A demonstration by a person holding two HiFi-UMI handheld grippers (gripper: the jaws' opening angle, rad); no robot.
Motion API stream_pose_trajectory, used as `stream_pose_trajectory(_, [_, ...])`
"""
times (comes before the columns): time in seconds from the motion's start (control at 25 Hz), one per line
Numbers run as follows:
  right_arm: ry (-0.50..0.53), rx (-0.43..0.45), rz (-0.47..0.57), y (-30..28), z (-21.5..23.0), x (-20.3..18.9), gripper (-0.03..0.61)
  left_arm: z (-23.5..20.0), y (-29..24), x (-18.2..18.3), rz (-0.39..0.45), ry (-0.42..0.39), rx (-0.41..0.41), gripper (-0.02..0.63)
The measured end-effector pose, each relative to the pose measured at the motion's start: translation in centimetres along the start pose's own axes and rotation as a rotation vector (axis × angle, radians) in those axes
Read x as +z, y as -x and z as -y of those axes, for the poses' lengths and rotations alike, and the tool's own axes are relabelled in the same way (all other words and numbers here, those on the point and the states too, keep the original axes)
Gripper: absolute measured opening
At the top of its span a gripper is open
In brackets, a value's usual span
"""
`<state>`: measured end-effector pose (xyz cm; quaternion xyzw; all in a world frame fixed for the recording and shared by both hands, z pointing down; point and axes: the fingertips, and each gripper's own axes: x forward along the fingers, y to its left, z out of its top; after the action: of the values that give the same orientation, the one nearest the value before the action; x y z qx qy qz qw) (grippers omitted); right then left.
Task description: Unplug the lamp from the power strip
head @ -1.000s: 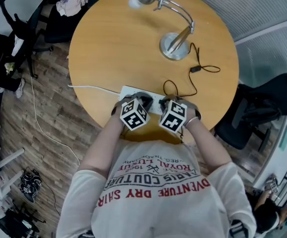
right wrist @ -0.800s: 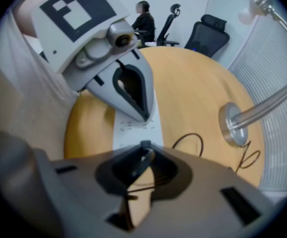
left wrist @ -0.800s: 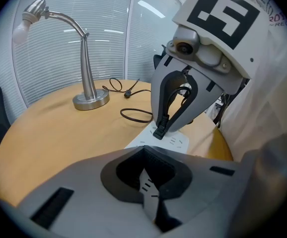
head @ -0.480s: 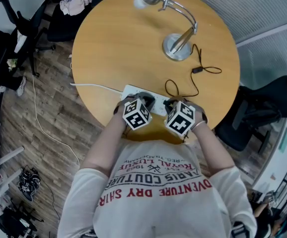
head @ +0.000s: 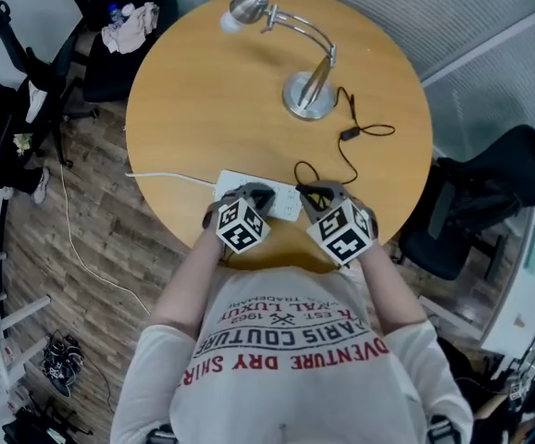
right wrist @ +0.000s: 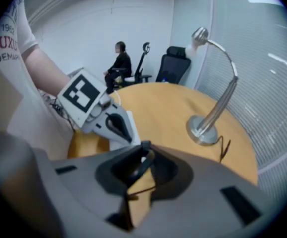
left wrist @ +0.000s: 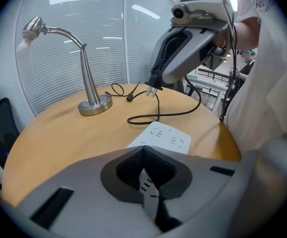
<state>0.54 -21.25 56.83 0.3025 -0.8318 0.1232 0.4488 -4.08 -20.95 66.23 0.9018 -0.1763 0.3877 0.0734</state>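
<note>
The silver desk lamp [head: 306,95] stands at the far side of the round wooden table [head: 203,91]. Its black cord [head: 342,160] loops back toward me. The white power strip [head: 281,203] lies near the front edge. My right gripper [head: 316,192] is shut on the black plug [left wrist: 152,89], which hangs above the power strip [left wrist: 163,137] with its prongs bare. My left gripper [head: 254,195] is shut, its tips resting on the strip's near end. The right gripper view shows the plug [right wrist: 142,163] between the pads, with the lamp [right wrist: 203,130] beyond.
The strip's white cable [head: 166,176] runs off the table's left edge to the floor. An inline switch [head: 349,134] sits on the lamp cord. Office chairs [head: 476,202] stand around the table, clothes [head: 124,28] lie on one, and a person [right wrist: 119,63] sits at the back.
My right gripper has risen and rolled, carrying the plug up off the power strip. The left gripper has stayed on the strip.
</note>
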Motion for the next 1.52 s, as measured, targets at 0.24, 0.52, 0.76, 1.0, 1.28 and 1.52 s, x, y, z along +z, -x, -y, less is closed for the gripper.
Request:
stream_pose_trajectory(0.24, [-0.081,-0.129,0.266,2.5,2.1,1.8,0.072,-3.0,2.3,2.1,0.140,0.207,0.115,0.028])
stream_pose_trajectory(0.52, [-0.336,-0.154,0.566,6.5,5.3,4.6,0.072,-5.6,8.3,8.6,0.399,0.316,0.165,0.028])
stream_pose_trajectory(0.76, [-0.360,-0.192,0.742,10.0,6.6,7.4,0.072,-6.7,14.1,13.4,0.589,0.331,0.230,0.028])
stream_pose_trajectory(1.0, [-0.369,-0.214,0.856,12.7,6.4,9.2,0.072,-6.6,18.8,16.1,0.702,0.291,0.276,0.028])
stream_pose_trajectory(1.28, [-0.395,-0.216,0.872,13.1,6.4,9.2,0.072,-7.1,20.9,16.8,0.755,0.314,0.314,0.028])
stream_pose_trajectory(1.52, [-0.393,-0.216,0.873,13.0,6.3,9.3,0.072,-7.2,21.3,16.8,0.769,0.323,0.304,0.028])
